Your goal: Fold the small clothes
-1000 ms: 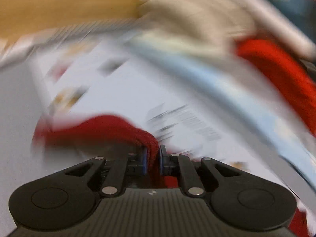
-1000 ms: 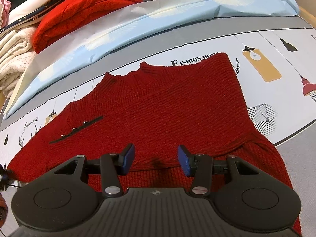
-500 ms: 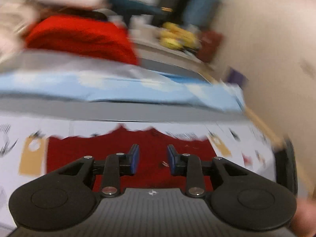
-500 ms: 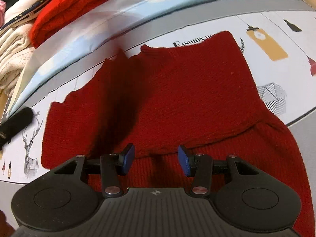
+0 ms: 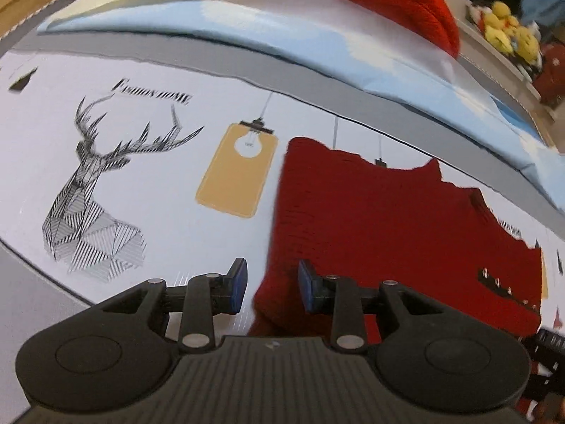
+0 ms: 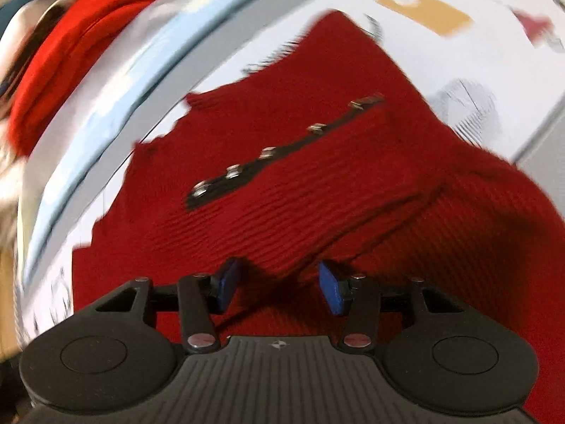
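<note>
Left wrist cam: left gripper [image 5: 271,284], jaws spread & empty, is hovering at soft, floppy red knit sweater's [image 5: 388,233] 6 o'clock hem, likeliest grab spot; right gripper [image 6: 279,288] also spread, w/ nothing pinched.

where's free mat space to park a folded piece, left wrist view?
Free: printed mat left of the dark red sweater, over the deer print and tan lamp print. Crowded: light blue sheet and bright red knit along the far edge.
</note>
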A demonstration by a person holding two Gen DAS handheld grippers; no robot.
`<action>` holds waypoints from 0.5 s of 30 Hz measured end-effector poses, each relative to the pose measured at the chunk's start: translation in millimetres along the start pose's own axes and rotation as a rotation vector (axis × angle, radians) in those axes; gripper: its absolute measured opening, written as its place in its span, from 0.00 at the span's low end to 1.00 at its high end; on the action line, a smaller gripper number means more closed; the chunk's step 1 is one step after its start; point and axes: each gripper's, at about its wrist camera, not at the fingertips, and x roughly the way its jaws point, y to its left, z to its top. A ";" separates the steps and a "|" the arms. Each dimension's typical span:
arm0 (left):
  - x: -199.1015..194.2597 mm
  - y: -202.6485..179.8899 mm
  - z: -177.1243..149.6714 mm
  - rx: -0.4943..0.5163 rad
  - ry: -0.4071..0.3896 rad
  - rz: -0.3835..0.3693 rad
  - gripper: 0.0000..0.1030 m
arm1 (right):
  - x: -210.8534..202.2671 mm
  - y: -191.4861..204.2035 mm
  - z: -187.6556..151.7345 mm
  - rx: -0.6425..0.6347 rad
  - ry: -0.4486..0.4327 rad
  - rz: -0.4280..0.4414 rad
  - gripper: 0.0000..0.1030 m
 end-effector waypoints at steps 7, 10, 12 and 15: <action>-1.0 -5.5 -6.5 0.042 -0.008 -0.004 0.33 | -5.1 -3.9 3.8 0.030 -0.082 0.026 0.10; -1.5 -7.5 -5.1 0.048 -0.014 -0.022 0.33 | -44.4 26.1 1.7 -0.175 -0.306 0.114 0.09; 0.0 -10.0 -5.2 0.067 -0.012 -0.019 0.33 | -76.2 49.6 -7.5 -0.350 -0.486 0.180 0.09; 5.7 -11.7 -8.4 0.089 0.009 -0.001 0.33 | -69.3 44.9 -3.3 -0.331 -0.463 0.095 0.13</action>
